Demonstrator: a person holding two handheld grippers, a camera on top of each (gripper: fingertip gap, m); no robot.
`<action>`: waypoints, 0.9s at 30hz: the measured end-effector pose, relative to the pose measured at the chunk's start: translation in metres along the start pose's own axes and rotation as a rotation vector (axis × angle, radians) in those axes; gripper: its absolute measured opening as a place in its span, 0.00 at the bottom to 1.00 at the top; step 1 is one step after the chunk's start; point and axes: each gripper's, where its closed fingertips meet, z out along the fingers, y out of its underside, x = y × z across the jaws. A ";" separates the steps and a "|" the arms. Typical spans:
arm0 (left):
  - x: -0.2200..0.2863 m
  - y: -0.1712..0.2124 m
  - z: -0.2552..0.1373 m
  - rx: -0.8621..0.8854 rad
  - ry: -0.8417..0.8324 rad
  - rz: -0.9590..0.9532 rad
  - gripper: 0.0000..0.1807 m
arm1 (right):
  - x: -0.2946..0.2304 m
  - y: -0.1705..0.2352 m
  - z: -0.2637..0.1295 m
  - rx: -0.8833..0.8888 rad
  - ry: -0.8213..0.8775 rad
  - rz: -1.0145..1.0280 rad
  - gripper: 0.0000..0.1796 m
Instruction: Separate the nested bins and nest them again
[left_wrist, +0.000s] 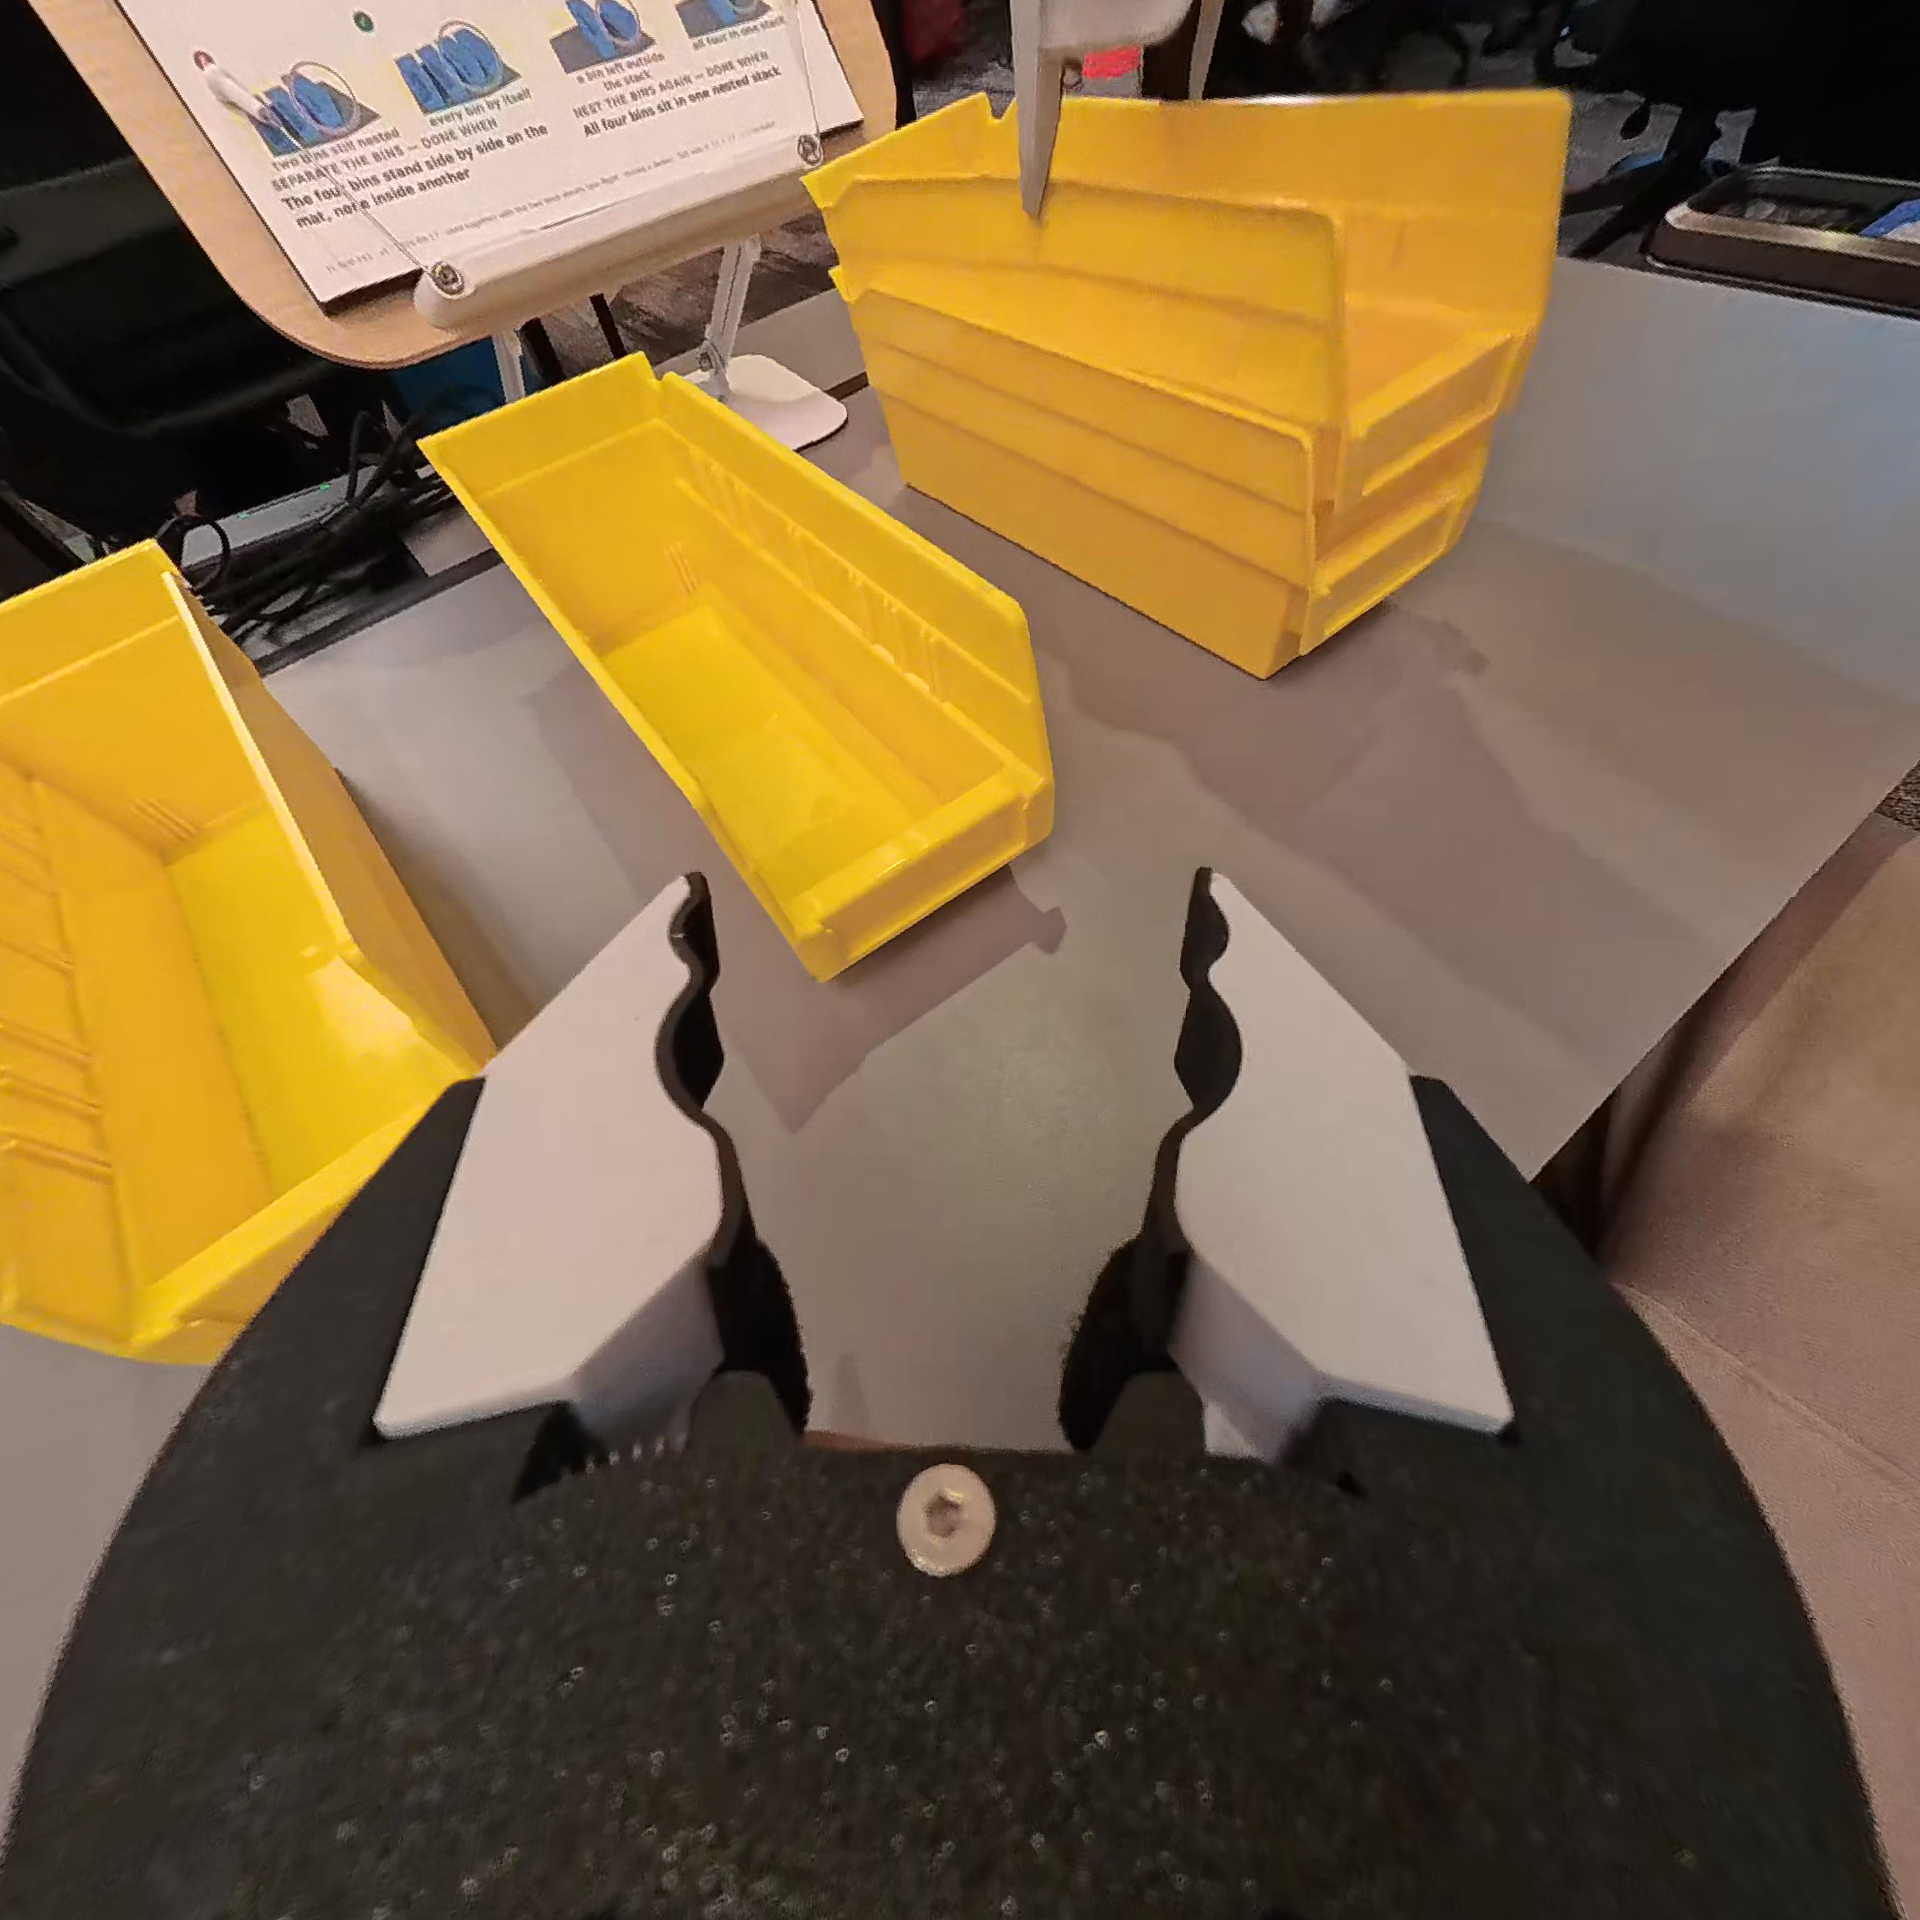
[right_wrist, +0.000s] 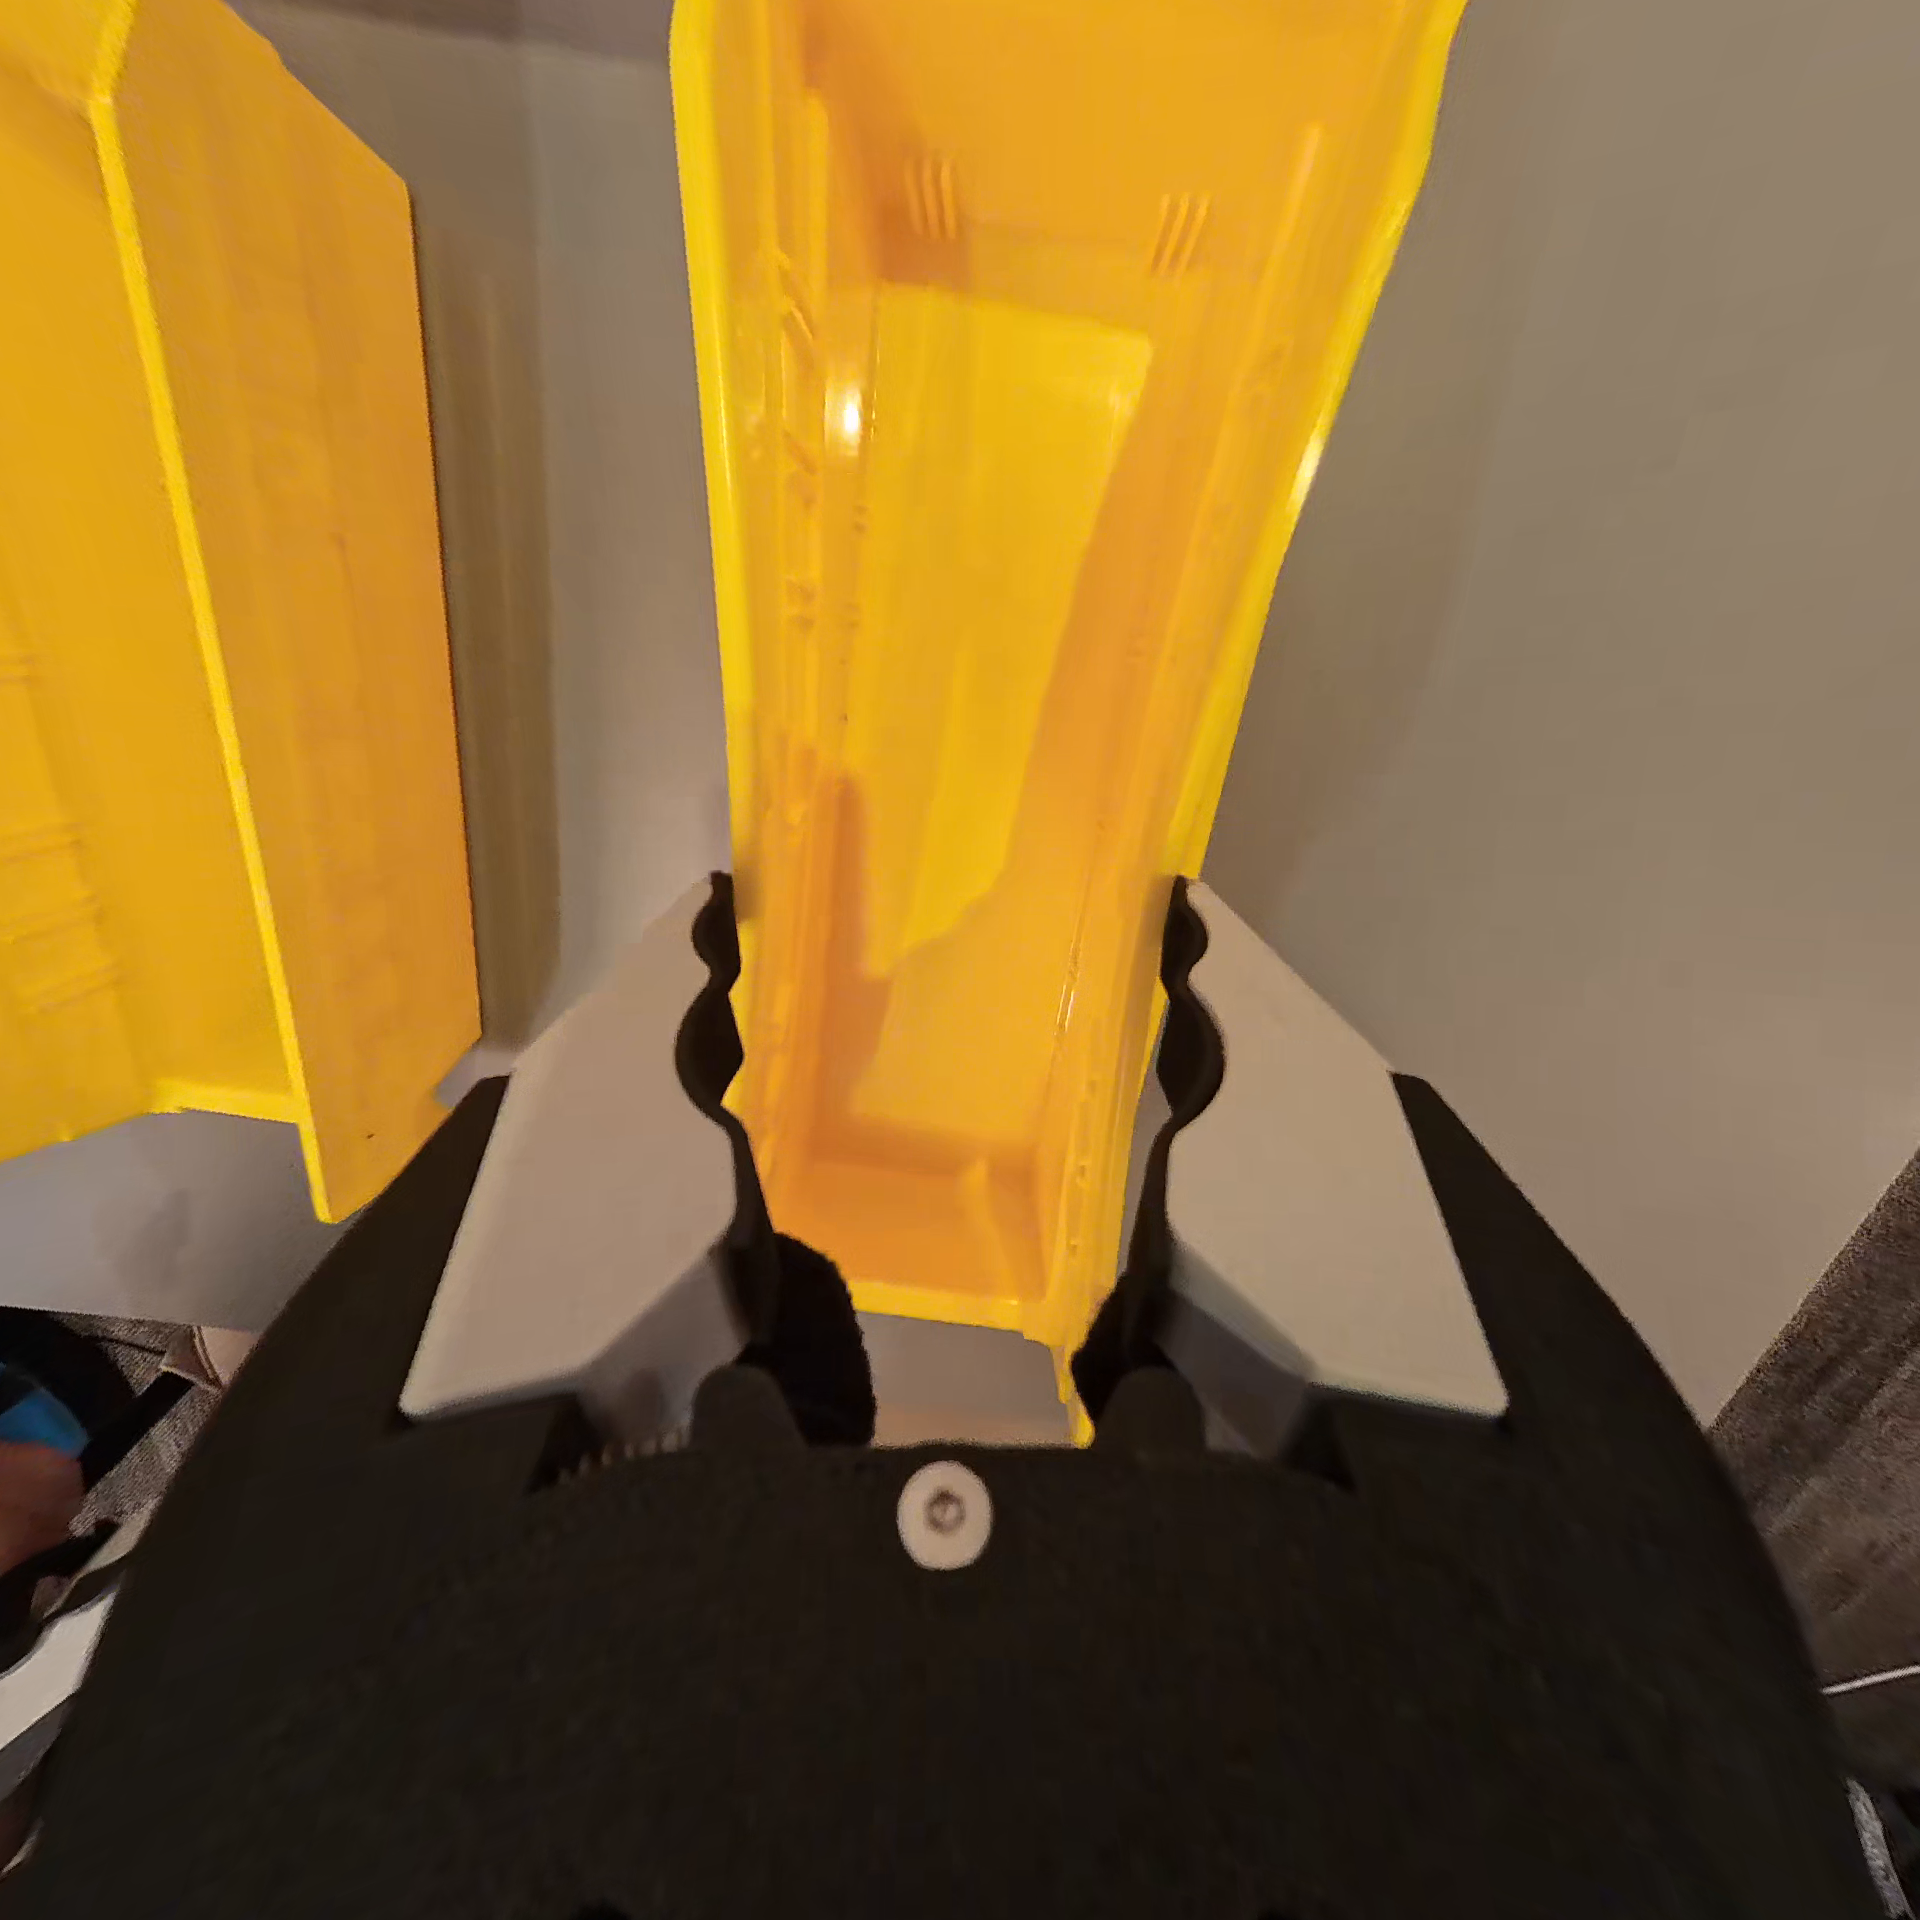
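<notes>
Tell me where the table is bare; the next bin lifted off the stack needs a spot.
The widest bare patch of table lies between the middle bin, the stack and the near right edge. A narrower strip runs between the middle bin and the left bin. The far left, by the sign stand, is crowded.

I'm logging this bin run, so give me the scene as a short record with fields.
surface: grey table
single bins: two yellow bins standing apart, middle bin, left bin
nested stack: three bins, top one tilted
left claw: open, empty
right claw: straddles the top bin; grip uncertain
</notes>
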 end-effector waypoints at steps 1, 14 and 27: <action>-0.001 0.000 0.000 0.000 -0.001 0.000 0.49 | 0.000 0.000 -0.002 -0.003 -0.003 -0.002 0.45; -0.004 0.005 -0.002 -0.015 -0.007 -0.008 0.49 | 0.043 -0.023 -0.107 0.116 0.024 -0.007 0.46; -0.006 0.018 0.003 -0.062 -0.013 -0.043 0.49 | 0.176 0.012 -0.014 0.065 0.082 0.043 0.48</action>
